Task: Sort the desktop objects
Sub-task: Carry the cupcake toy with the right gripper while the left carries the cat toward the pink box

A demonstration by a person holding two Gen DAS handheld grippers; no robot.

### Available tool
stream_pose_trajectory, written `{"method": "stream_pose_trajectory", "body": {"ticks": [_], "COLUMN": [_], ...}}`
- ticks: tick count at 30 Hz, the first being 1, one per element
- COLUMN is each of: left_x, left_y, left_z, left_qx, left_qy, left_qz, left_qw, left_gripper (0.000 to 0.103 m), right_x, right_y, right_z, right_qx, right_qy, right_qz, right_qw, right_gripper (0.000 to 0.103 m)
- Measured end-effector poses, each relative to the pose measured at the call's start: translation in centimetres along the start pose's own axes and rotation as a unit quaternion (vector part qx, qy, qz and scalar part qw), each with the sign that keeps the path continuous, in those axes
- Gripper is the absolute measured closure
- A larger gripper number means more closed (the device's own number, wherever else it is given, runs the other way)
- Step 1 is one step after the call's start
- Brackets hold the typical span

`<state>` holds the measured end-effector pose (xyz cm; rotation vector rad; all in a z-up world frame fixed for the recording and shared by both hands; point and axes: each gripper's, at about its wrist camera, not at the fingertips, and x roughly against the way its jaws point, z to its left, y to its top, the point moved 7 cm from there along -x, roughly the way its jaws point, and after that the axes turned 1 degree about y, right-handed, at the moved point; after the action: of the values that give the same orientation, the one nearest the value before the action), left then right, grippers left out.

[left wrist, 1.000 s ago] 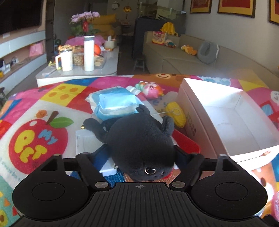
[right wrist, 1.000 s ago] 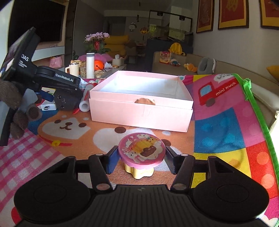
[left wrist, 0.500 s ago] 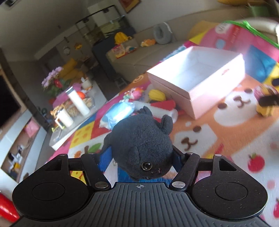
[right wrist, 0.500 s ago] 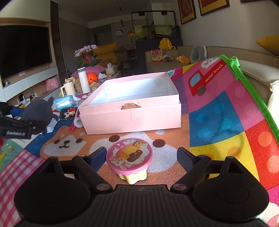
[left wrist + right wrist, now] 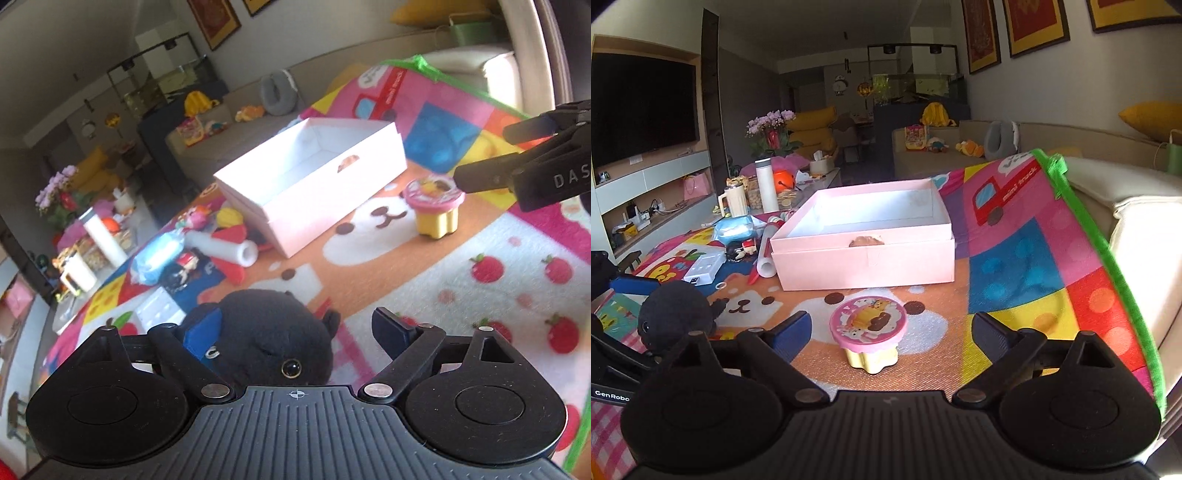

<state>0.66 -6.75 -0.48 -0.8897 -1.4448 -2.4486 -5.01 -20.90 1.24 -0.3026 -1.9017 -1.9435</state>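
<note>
A black plush toy [image 5: 271, 332] lies on the mat between the spread fingers of my left gripper [image 5: 295, 328], which is open; the toy leans against the left finger and is apart from the right one. It also shows in the right wrist view [image 5: 674, 319]. My right gripper [image 5: 890, 328] is open, its fingers either side of a pink-lidded yellow cup toy [image 5: 868, 334] without touching it; the cup also shows in the left wrist view [image 5: 436, 206]. An open pink box [image 5: 864, 236] stands empty behind it.
A pile of small things lies left of the box: a white roll [image 5: 225, 245], a blue wipes pack [image 5: 157, 256], a white case [image 5: 160, 312], small figures [image 5: 197, 218]. The mat's green edge [image 5: 1108, 258] and a sofa are at the right.
My left gripper carried the plush toy to the right and down to the mat, then opened and let it go. My right gripper opened off the cup toy and drew back a little.
</note>
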Motion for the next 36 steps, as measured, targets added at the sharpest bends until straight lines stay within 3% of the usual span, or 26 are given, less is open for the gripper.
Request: {"method": "stream_pose_trajectory", "body": {"ticks": [6, 9, 13, 17, 21, 25, 29, 30, 31, 32, 36], "left_x": [1.0, 2.3, 4.2, 2.9, 0.6, -0.8, -1.7, -1.5, -1.1, -0.8, 0.3], "left_y": [1.4, 1.6, 1.1, -0.7, -2.3, -2.6, -2.7, -2.7, -2.7, -2.7, -2.9], "left_z": [-3.8, -3.8, -1.9, 0.9, 1.6, 1.7, 2.6, 2.8, 2.9, 2.9, 2.5], "left_qx": [-0.01, 0.013, 0.055, 0.119, 0.151, 0.175, 0.185, 0.186, 0.186, 0.185, 0.142], "left_qy": [-0.058, -0.075, -0.043, 0.017, 0.009, 0.01, 0.038, 0.037, 0.031, 0.021, 0.008], "left_qz": [-0.043, -0.05, -0.061, -0.02, 0.014, 0.021, 0.017, 0.012, 0.005, 0.0, -0.004], "left_qw": [0.9973, 0.9958, 0.9957, 0.9925, 0.9883, 0.9843, 0.9818, 0.9818, 0.982, 0.9825, 0.9898], "left_gripper": [0.008, 0.006, 0.004, 0.003, 0.003, 0.003, 0.004, 0.004, 0.015, 0.032, 0.032], "right_x": [0.9, 1.1, 1.4, 0.8, 0.3, 0.4, 0.2, 0.2, 0.3, 0.3, 0.1], "right_y": [0.1, 0.3, 0.3, -0.3, -0.9, -1.3, -1.5, -1.6, -1.7, -1.8, -2.0], "right_z": [-0.5, -0.3, -0.4, -0.5, 0.0, 0.3, 0.2, 0.1, 0.2, 0.1, 0.0], "right_qx": [-0.009, -0.001, 0.004, -0.009, -0.008, 0.003, -0.002, -0.002, 0.0, 0.001, -0.001], "right_qy": [-0.006, -0.007, -0.01, -0.009, -0.006, -0.012, -0.017, -0.018, -0.02, -0.021, -0.026], "right_qz": [0.0, -0.004, -0.011, 0.001, 0.013, 0.014, 0.022, 0.022, 0.023, 0.023, 0.029], "right_qw": [1.0, 1.0, 1.0, 1.0, 1.0, 1.0, 1.0, 1.0, 1.0, 1.0, 0.999], "right_gripper": [0.003, 0.003, 0.001, 0.0, 0.0, 0.0, 0.0, 0.0, 0.0, 0.0, 0.0]}}
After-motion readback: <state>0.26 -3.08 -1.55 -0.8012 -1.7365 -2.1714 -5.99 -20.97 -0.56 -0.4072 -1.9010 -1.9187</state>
